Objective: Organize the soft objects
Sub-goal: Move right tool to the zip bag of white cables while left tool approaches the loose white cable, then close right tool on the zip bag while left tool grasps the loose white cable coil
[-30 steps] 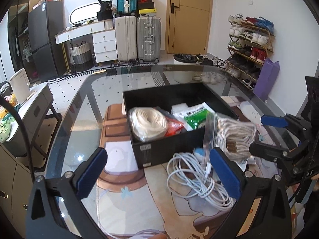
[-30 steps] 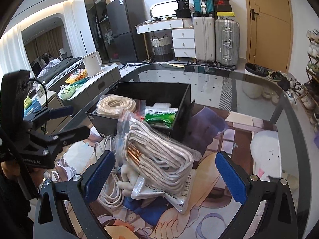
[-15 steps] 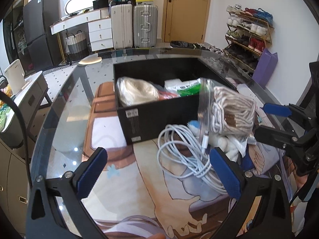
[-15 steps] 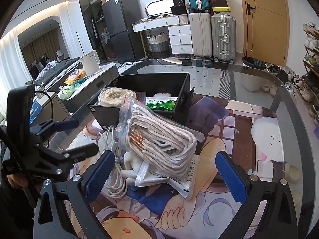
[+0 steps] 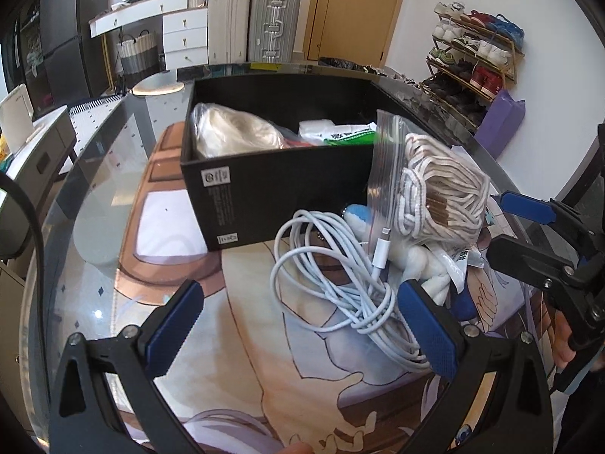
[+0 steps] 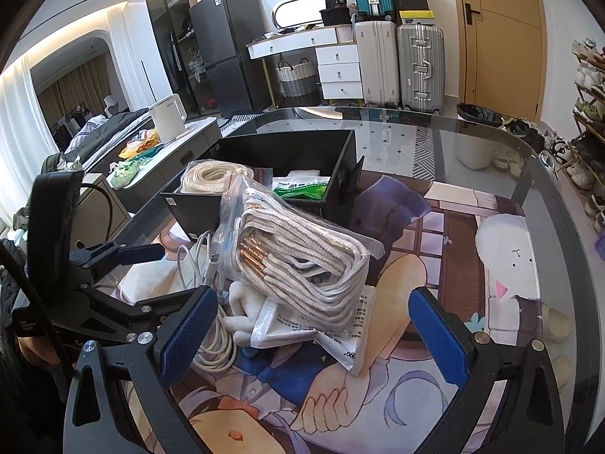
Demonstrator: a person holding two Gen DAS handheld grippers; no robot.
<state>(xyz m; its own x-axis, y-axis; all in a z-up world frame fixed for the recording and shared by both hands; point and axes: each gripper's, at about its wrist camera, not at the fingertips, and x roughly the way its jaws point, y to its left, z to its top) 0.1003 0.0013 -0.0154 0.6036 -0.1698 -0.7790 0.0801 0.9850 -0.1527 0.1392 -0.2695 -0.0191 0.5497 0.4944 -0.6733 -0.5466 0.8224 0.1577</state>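
A black box [image 5: 264, 185] [image 6: 340, 159] on the glass table holds a bagged cream rope coil [image 5: 230, 132] [image 6: 211, 176] and a green-and-white packet [image 5: 348, 134] [image 6: 302, 189]. In front of it lie a white cable coil [image 5: 336, 283] [image 6: 211, 336], a clear bag of striped cords [image 5: 435, 193] [image 6: 302, 265], a white plush [image 5: 419, 265] [image 6: 245, 314] and a flat white packet [image 6: 340, 340]. My left gripper [image 5: 306, 333] is open just before the cable. My right gripper [image 6: 314, 336] is open, low over the packet and plush.
A printed mat [image 5: 245, 378] [image 6: 435, 257] covers the table under the pile. The right gripper shows at the right of the left wrist view [image 5: 544, 249]; the left gripper shows at the left of the right wrist view [image 6: 113, 283]. Suitcases, drawers and a shoe rack stand beyond the table.
Both grippers have dropped lower and moved in toward the pile, the left toward the cable coil. Both stay open and hold nothing.
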